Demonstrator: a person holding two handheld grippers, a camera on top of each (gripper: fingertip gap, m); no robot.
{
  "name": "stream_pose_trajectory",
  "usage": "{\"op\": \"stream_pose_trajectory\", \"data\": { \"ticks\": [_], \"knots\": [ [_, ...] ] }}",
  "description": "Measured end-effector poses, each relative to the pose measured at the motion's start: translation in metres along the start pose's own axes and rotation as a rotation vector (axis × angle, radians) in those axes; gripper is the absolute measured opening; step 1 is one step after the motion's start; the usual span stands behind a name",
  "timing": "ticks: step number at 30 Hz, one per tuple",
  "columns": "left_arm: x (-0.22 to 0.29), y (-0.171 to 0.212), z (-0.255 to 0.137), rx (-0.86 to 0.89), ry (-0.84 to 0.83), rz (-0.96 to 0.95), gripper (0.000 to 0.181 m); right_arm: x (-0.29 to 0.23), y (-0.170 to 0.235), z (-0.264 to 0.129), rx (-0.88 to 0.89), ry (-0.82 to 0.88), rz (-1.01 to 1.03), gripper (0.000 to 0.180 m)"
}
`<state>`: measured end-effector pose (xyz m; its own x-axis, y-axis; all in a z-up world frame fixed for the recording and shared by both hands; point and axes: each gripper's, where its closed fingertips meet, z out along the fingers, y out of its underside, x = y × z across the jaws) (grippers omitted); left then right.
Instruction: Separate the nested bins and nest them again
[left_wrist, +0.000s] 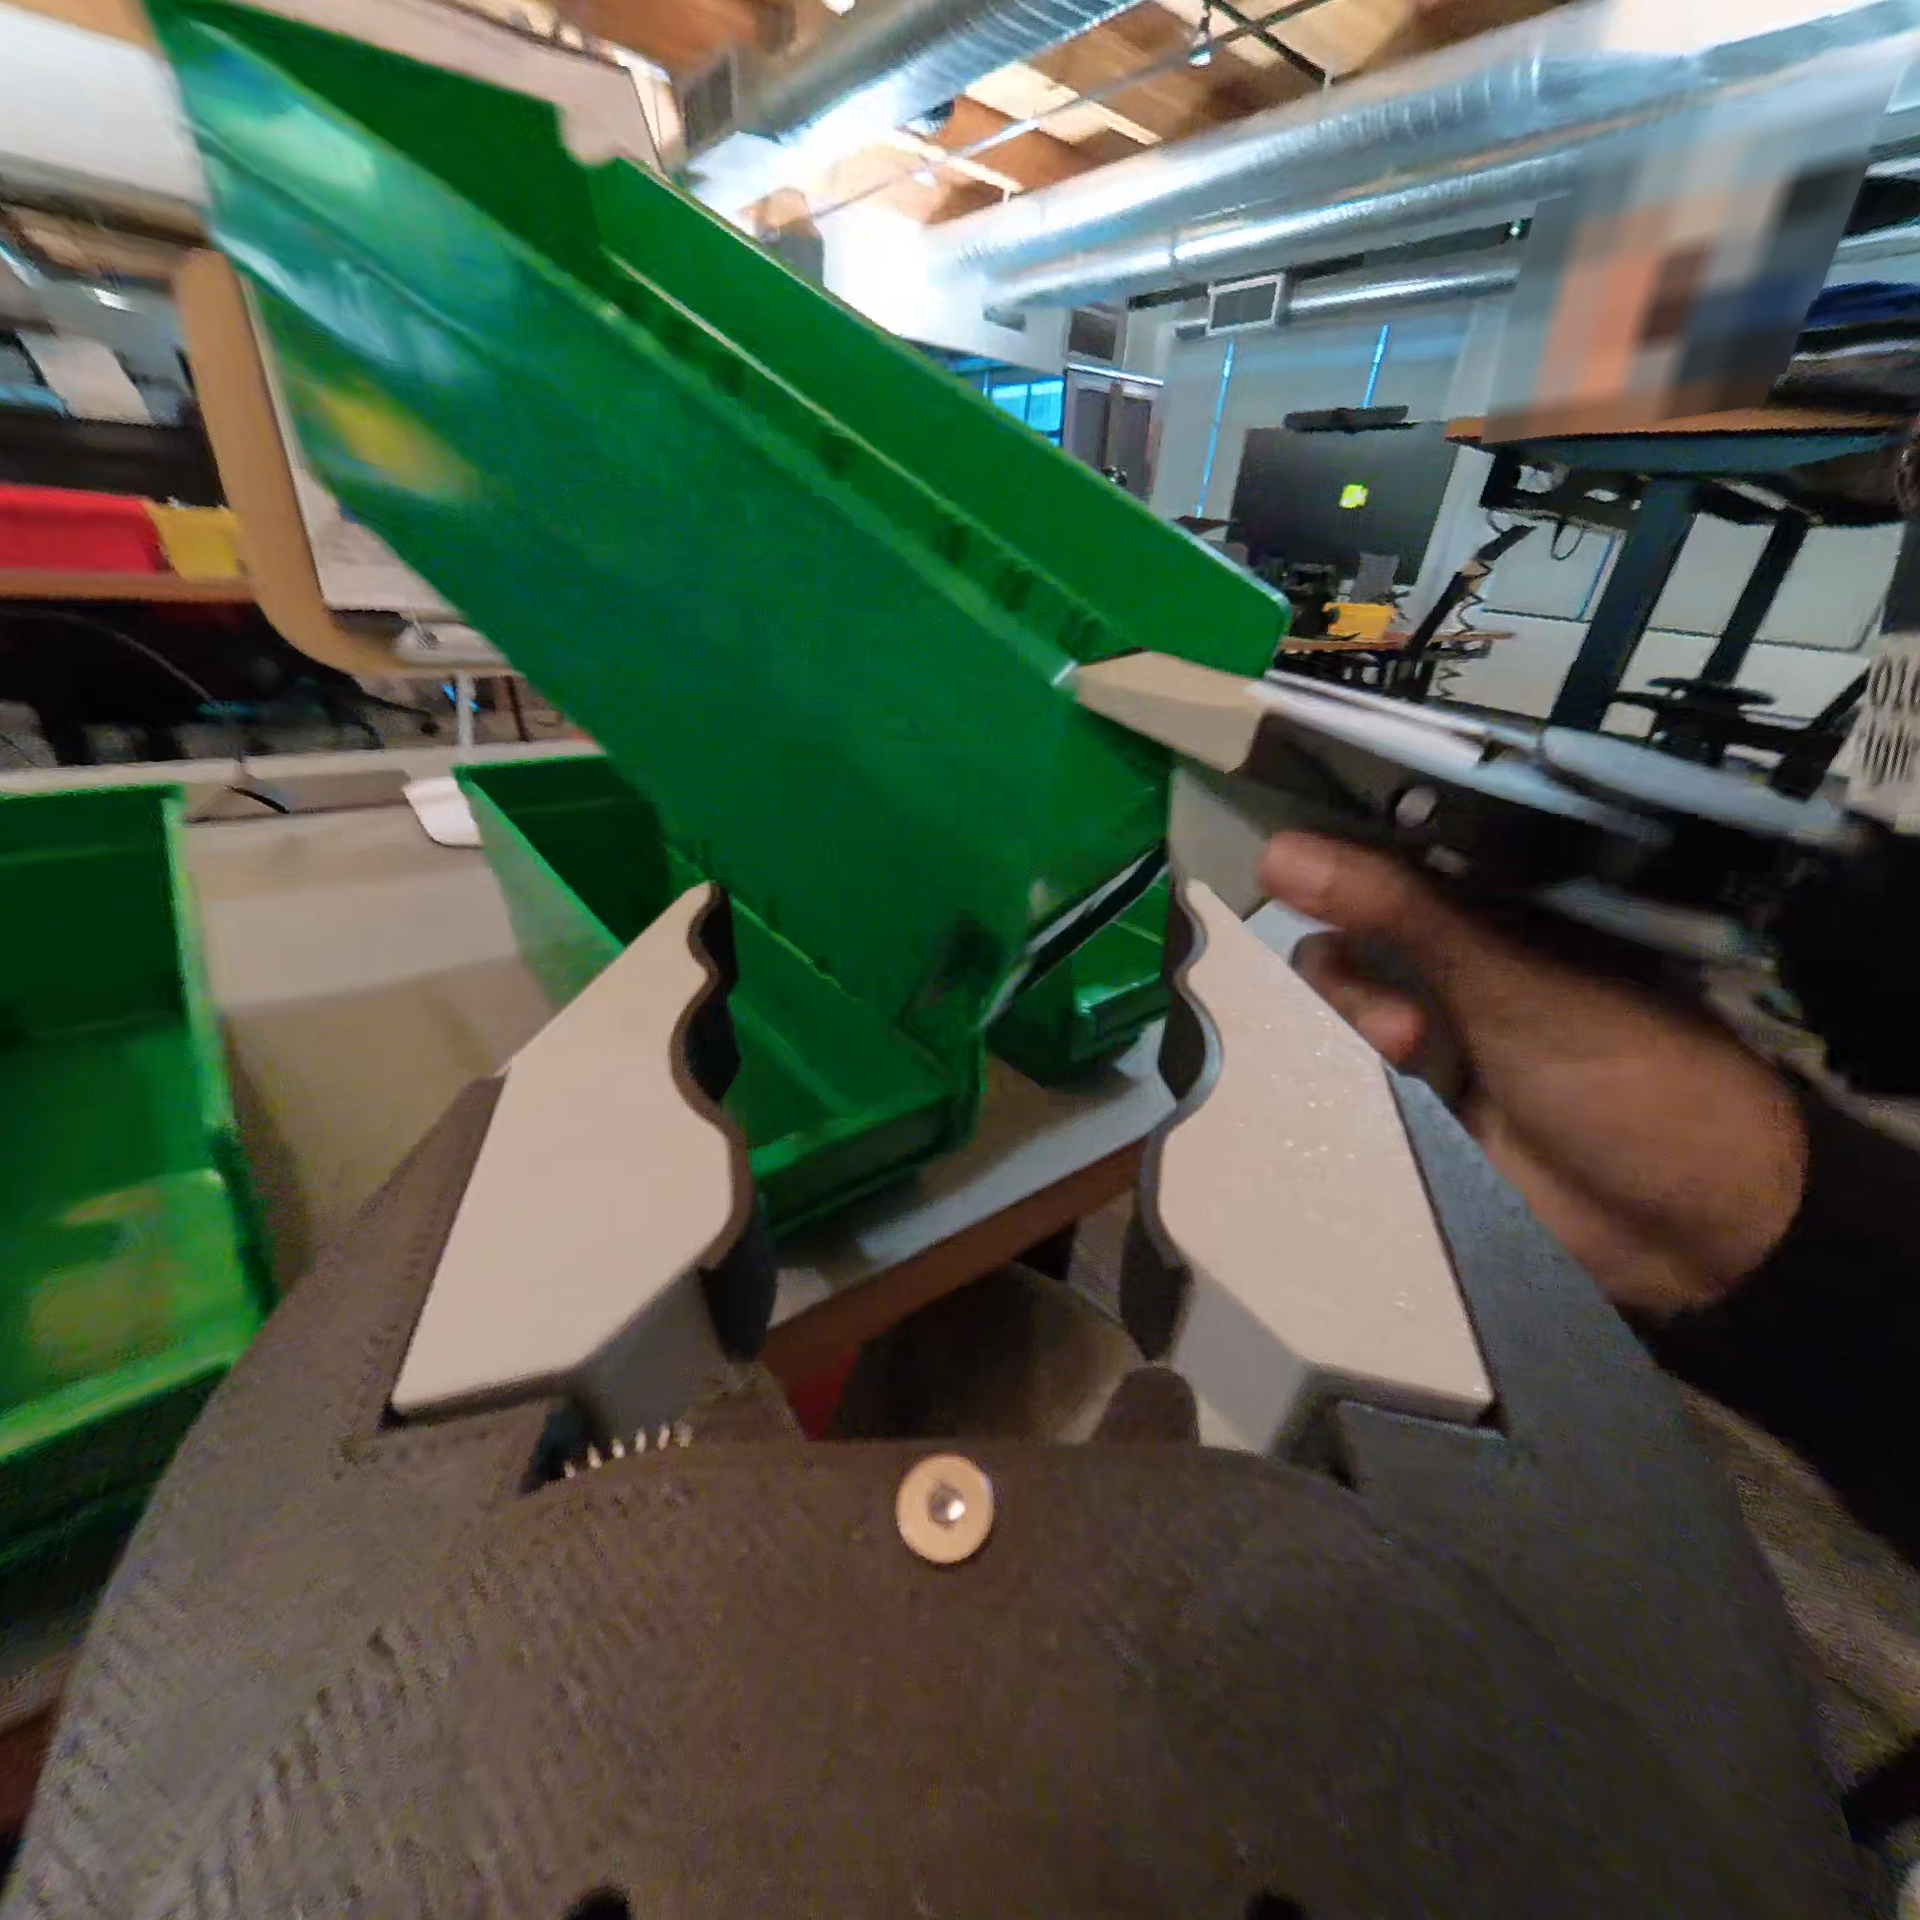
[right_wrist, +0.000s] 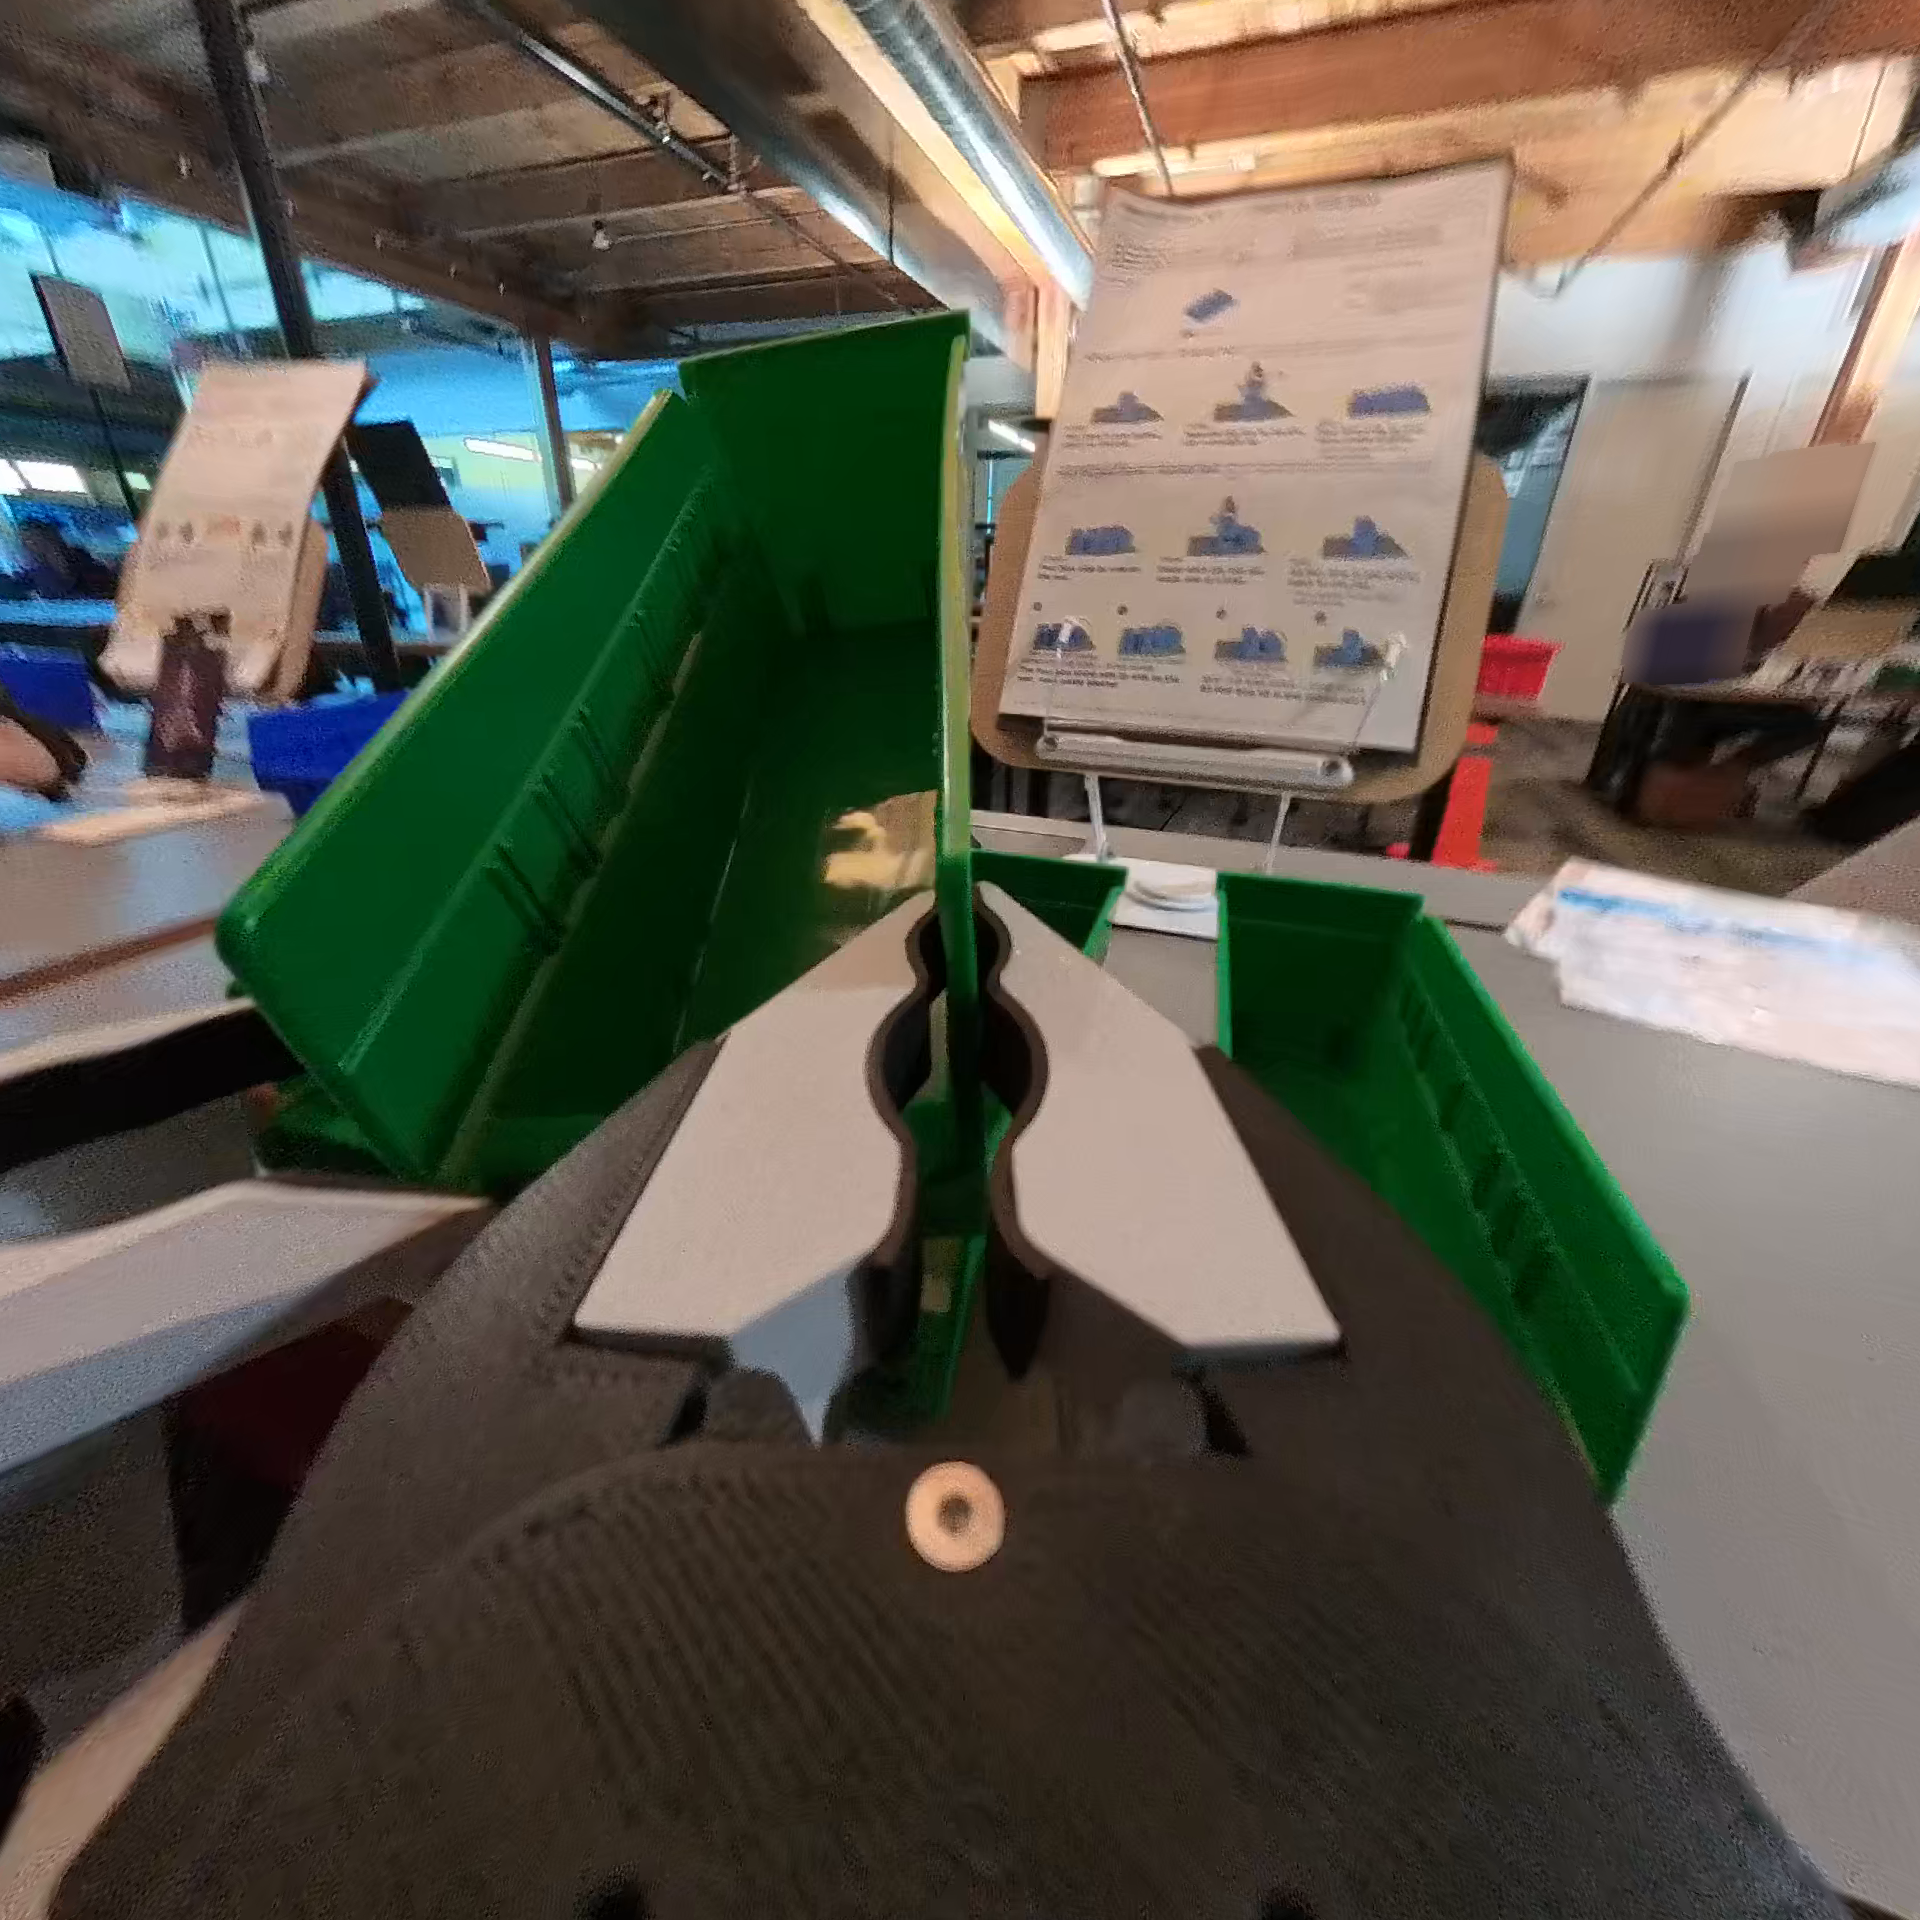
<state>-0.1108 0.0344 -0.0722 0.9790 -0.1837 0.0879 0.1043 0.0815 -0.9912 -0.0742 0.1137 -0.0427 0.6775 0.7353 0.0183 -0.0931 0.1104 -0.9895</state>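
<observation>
A green bin (left_wrist: 727, 582) is tilted steeply, its low end in a second green bin (left_wrist: 551, 862) that sits on the grey table (left_wrist: 343, 987). My right gripper (right_wrist: 956, 914) is shut on the tilted bin's (right_wrist: 582, 831) side wall; it also shows in the left wrist view (left_wrist: 1143, 707) at that bin's rim. My left gripper (left_wrist: 951, 914) is open wide, its fingers on either side of the tilted bin's low end without pressing on it. A third green bin (left_wrist: 104, 1091) stands apart; it also shows in the right wrist view (right_wrist: 1455, 1091).
A person's hand (left_wrist: 1538, 1091) holds the right gripper. An instruction sheet on a stand (right_wrist: 1268, 468) is at the table's far edge, with a white disc (right_wrist: 1174, 888) before it. A plastic packet (right_wrist: 1714, 966) lies at the right. The table edge is just below my left gripper.
</observation>
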Motion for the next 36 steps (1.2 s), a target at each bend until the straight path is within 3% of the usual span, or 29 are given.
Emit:
{"op": "stream_pose_trajectory", "data": {
  "ticks": [3, 6, 12, 16, 21, 24, 29, 36],
  "knots": [
    [-0.008, 0.005, -0.002, -0.02, -0.038, -0.078, 0.086, -0.036, 0.006, -0.004, 0.04, 0.006, -0.187, 0.001],
    [-0.046, 0.008, -0.01, -0.001, -0.17, -0.148, 0.036, -0.059, 0.004, -0.009, 0.091, -0.012, -0.271, 0.002],
    [-0.09, 0.013, -0.015, -0.01, -0.208, -0.309, 0.0, -0.105, 0.01, -0.016, 0.12, -0.165, -0.391, 0.024],
    [-0.111, -0.003, -0.02, 0.033, -0.19, -0.304, 0.002, -0.125, 0.026, -0.017, 0.072, -0.27, -0.363, 0.033],
    [-0.15, -0.038, -0.035, 0.137, -0.296, -0.2, 0.001, -0.139, 0.038, -0.024, 0.052, -0.356, -0.331, 0.016],
    [-0.187, -0.047, -0.049, 0.168, -0.401, -0.188, 0.0, -0.142, 0.047, -0.025, 0.038, -0.374, -0.385, 0.016],
    [-0.232, -0.035, -0.062, 0.092, -0.527, -0.189, 0.0, -0.146, 0.057, -0.023, 0.008, -0.4, -0.377, 0.015],
    [-0.243, -0.003, -0.057, -0.068, -0.561, -0.207, 0.001, -0.143, 0.061, -0.021, -0.011, -0.401, -0.364, 0.012]
  ]
}}
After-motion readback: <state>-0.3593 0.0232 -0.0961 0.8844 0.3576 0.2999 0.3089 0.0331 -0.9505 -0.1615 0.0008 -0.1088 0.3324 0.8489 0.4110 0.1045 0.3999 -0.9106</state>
